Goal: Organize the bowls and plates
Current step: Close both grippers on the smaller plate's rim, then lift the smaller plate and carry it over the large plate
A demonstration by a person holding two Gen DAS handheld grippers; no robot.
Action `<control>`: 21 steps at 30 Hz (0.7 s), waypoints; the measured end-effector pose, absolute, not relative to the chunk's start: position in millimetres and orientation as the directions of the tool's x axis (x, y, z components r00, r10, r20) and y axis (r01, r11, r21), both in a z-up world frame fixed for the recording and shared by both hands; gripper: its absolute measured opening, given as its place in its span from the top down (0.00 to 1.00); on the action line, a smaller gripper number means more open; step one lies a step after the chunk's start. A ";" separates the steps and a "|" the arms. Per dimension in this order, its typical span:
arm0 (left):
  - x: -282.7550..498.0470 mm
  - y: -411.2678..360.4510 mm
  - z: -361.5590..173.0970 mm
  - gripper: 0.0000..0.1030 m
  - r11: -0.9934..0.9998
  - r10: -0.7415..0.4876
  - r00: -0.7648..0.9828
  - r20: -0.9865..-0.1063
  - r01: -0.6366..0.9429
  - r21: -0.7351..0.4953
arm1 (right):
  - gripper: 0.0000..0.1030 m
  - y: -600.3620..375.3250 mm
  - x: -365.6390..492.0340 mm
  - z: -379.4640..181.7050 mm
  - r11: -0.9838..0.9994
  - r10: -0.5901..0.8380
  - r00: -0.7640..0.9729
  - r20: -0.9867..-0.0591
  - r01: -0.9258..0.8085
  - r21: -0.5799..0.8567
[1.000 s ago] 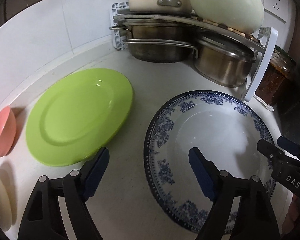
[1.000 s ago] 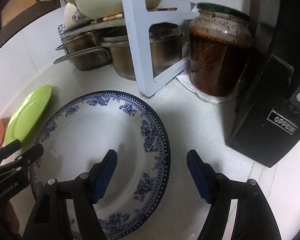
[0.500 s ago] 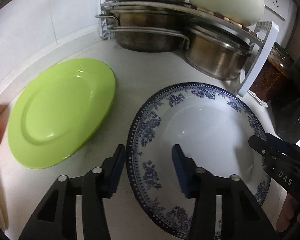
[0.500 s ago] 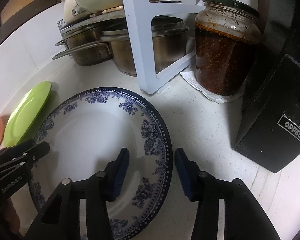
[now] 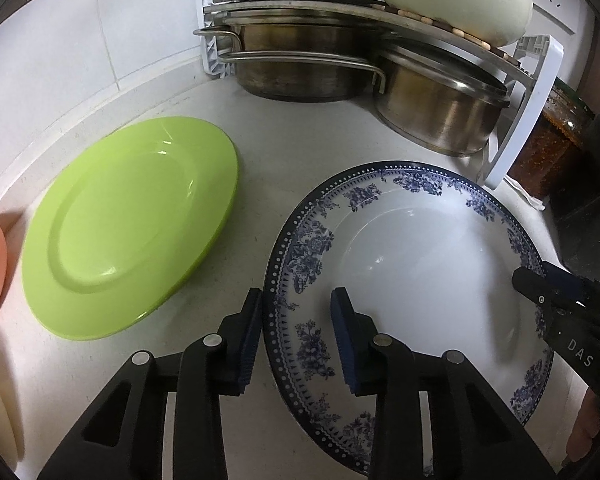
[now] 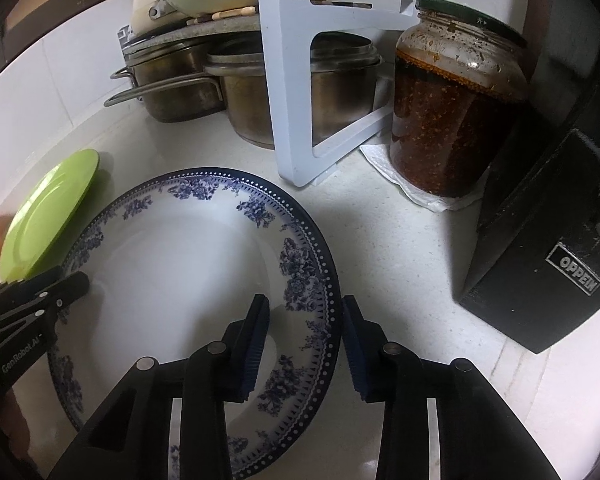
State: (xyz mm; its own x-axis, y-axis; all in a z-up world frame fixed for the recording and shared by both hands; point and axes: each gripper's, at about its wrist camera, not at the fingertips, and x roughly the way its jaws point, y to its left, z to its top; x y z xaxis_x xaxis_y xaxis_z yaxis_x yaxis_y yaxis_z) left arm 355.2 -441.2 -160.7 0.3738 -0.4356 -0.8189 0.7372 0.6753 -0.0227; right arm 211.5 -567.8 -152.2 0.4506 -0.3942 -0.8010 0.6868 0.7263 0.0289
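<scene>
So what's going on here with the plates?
A person is holding a gripper in each hand, working on a kitchen counter. The left gripper and right gripper each straddle an opposite rim of the blue-and-white floral plate, jaws open, not yet clamped. The green plate lies beside it, untouched, near the steel pots.
</scene>
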 end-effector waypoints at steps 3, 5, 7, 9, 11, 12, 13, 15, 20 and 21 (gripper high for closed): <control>352.6 -436.3 -157.8 0.67 0.676 -0.440 0.377 -0.815 0.736 -0.025 | 0.64 -563.6 209.0 -147.8 0.729 -0.398 0.449 -0.800 0.684 0.022; 350.1 -433.1 -155.7 0.67 0.678 -0.443 0.382 -0.811 0.735 -0.023 | 0.64 -558.8 206.9 -144.0 0.732 -0.406 0.450 -0.795 0.682 0.013; 348.4 -428.1 -153.3 0.67 0.680 -0.443 0.385 -0.810 0.733 -0.024 | 0.64 -553.9 204.6 -140.5 0.734 -0.403 0.450 -0.797 0.679 0.012; 347.5 -423.8 -151.5 0.67 0.684 -0.441 0.384 -0.811 0.729 -0.027 | 0.64 -548.6 203.0 -137.5 0.737 -0.402 0.449 -0.798 0.676 0.009; 346.0 -416.7 -148.1 0.66 0.693 -0.439 0.385 -0.812 0.720 -0.033 | 0.64 -543.3 202.1 -133.8 0.741 -0.401 0.452 -0.797 0.672 0.008; 345.2 -413.4 -146.7 0.66 0.697 -0.438 0.387 -0.812 0.716 -0.034 | 0.64 -539.6 201.1 -131.2 0.743 -0.401 0.454 -0.796 0.669 0.007; 344.0 -407.9 -144.0 0.66 0.703 -0.436 0.391 -0.811 0.710 -0.036 | 0.64 -536.7 200.4 -129.4 0.744 -0.400 0.456 -0.795 0.668 0.009; 341.6 -398.5 -139.9 0.66 0.713 -0.433 0.399 -0.808 0.700 -0.037 | 0.65 -527.5 198.9 -124.3 0.751 -0.395 0.463 -0.793 0.660 0.011; 335.1 -366.2 -126.0 0.66 0.745 -0.425 0.430 -0.797 0.666 -0.037 | 0.65 -501.7 198.1 -111.3 0.780 -0.386 0.488 -0.783 0.625 0.005; 333.6 -358.9 -123.0 0.66 0.752 -0.422 0.439 -0.793 0.659 -0.035 | 0.65 -495.6 197.9 -108.5 0.787 -0.381 0.494 -0.781 0.616 0.006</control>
